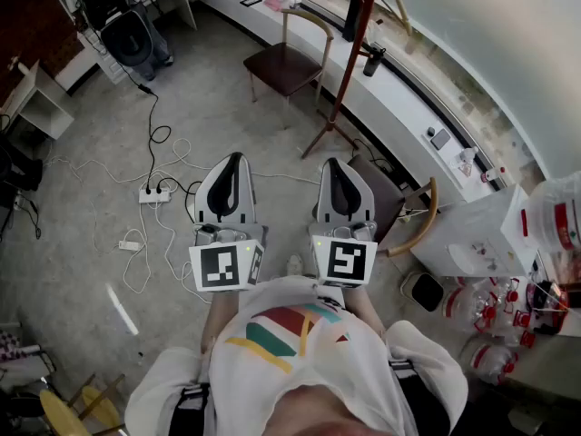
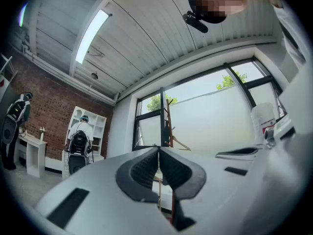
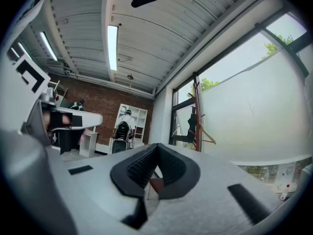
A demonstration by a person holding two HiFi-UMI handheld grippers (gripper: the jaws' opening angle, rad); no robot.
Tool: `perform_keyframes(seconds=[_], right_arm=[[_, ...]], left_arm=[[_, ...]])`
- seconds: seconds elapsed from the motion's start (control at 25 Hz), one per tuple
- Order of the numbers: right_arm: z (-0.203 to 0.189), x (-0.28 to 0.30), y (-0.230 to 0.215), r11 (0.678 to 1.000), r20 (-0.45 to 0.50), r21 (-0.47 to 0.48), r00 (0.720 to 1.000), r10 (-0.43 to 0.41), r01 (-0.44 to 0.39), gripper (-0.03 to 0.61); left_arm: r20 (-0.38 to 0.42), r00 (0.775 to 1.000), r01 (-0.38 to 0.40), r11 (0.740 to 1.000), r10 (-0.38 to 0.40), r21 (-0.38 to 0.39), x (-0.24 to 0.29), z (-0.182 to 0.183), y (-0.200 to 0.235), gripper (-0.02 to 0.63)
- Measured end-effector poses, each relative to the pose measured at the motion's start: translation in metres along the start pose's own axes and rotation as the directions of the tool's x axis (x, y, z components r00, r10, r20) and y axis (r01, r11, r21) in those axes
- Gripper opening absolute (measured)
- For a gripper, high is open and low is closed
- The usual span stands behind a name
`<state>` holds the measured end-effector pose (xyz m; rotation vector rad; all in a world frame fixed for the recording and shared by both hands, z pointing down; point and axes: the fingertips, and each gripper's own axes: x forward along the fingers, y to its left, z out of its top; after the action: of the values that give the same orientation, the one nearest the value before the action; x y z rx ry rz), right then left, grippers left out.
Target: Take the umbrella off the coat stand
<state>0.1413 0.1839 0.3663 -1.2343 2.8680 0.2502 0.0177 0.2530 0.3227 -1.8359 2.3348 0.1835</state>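
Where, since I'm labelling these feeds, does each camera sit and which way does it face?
Head view: on the person's head, looking steeply down at the floor and coat stand; shows the shirt, left gripper and right gripper.
Left gripper view: on the left gripper, facing along its shut jaws toward the window.
Right gripper view: on the right gripper, likewise, jaws shut.
Shared: both gripper views show the coat stand by the window.

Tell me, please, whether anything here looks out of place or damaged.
Only the cables stand out: they lie in loose loops across the floor around the power strip. The umbrella hangs on the coat stand; nothing looks spilled or broken.
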Motion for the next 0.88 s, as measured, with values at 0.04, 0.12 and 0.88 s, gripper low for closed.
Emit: perform_keyframes(seconds=[0.04, 0.12, 0.88], right_arm=[[0.0, -0.001, 0.0, 1.0, 0.0, -0.004, 1.0, 0.0, 0.0, 0.0], [-0.001, -0.002, 0.001, 1.0, -0.002, -0.008, 1.0, -0.001, 0.001, 0.0], [-0.025, 0.007, -0.014, 0.999, -0.042, -0.014, 0.998, 0.038, -0.039, 0.0]], left_arm=[[-0.001, 1.0, 0.002, 1.0, -0.002, 0.001, 0.0, 0.0, 0.0, 0.008], [-0.002, 1.0, 0.005, 1.0, -0.005, 0.005, 0.0, 0.0, 0.0, 0.008], [-0.02, 0.998, 0.065, 0.998, -0.065, -0.001, 0.03, -0.015, -0.028, 0.008]])
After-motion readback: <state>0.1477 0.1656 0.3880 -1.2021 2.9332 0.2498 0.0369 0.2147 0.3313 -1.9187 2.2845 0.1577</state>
